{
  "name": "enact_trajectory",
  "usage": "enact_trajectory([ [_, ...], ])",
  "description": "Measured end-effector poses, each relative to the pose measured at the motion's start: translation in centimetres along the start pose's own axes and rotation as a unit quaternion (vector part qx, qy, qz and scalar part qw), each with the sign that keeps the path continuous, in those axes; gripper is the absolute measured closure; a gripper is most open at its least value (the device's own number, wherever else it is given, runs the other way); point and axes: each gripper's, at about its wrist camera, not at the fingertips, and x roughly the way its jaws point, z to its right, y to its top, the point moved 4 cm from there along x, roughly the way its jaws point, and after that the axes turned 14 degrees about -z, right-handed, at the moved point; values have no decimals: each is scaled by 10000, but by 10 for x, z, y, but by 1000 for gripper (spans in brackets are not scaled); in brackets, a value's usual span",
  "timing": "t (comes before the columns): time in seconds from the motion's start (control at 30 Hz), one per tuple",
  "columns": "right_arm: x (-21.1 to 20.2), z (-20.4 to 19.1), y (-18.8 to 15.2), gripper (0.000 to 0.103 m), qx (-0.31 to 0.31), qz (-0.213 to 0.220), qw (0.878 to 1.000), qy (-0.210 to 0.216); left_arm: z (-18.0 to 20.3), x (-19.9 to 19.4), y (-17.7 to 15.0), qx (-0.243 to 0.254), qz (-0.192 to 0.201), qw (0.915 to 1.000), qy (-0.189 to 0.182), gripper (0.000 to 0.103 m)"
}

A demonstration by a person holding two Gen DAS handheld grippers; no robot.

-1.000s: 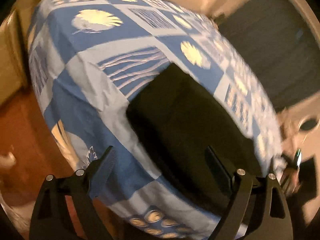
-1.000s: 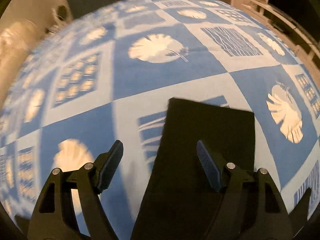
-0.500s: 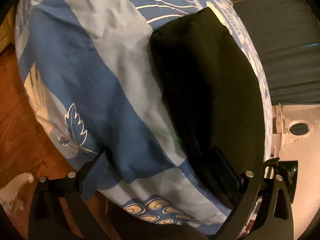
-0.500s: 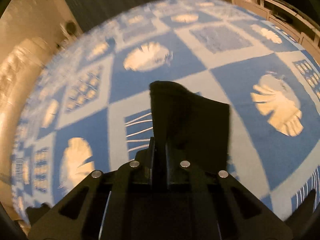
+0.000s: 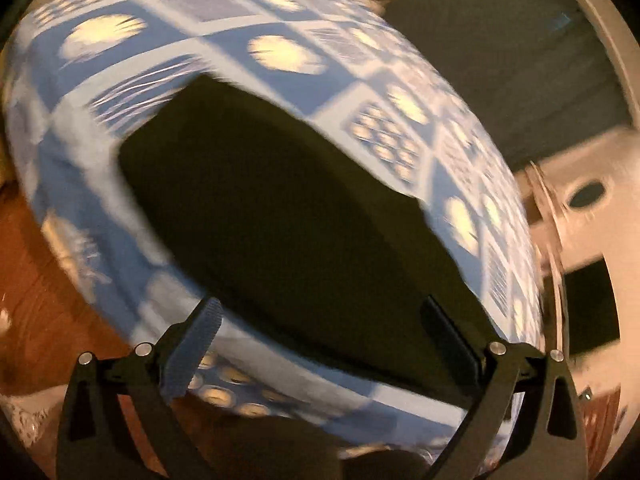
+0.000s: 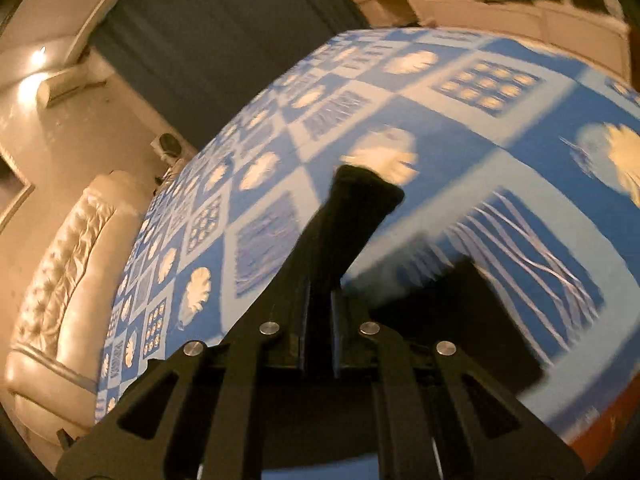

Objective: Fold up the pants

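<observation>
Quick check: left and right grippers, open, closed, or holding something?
Left gripper: open, holding nothing, above the black pants.
Right gripper: closed on a lifted piece of the pants.

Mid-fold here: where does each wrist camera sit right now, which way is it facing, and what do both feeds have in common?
Left wrist: on the left gripper, looking down over the bed's near edge at the flat black pants; both fingers show, spread wide, nothing between them.
Right wrist: on the right gripper, looking down across the bedspread toward a sofa; fingers show, shut on a raised fold of pants.
Shared: the pants, the blue patterned bedspread and a dark curtain.
</observation>
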Motion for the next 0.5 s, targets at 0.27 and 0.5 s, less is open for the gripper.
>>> enact_trajectory([
  [0.27, 19, 60, -40, 95, 544, -539, 9970, 129, 96, 71, -45, 483, -768, 9953, -336, 5],
  [0.5, 22, 73, -46, 95, 730, -537, 9951, 401, 171, 143, -107, 832, -1308, 9836, -920, 5],
])
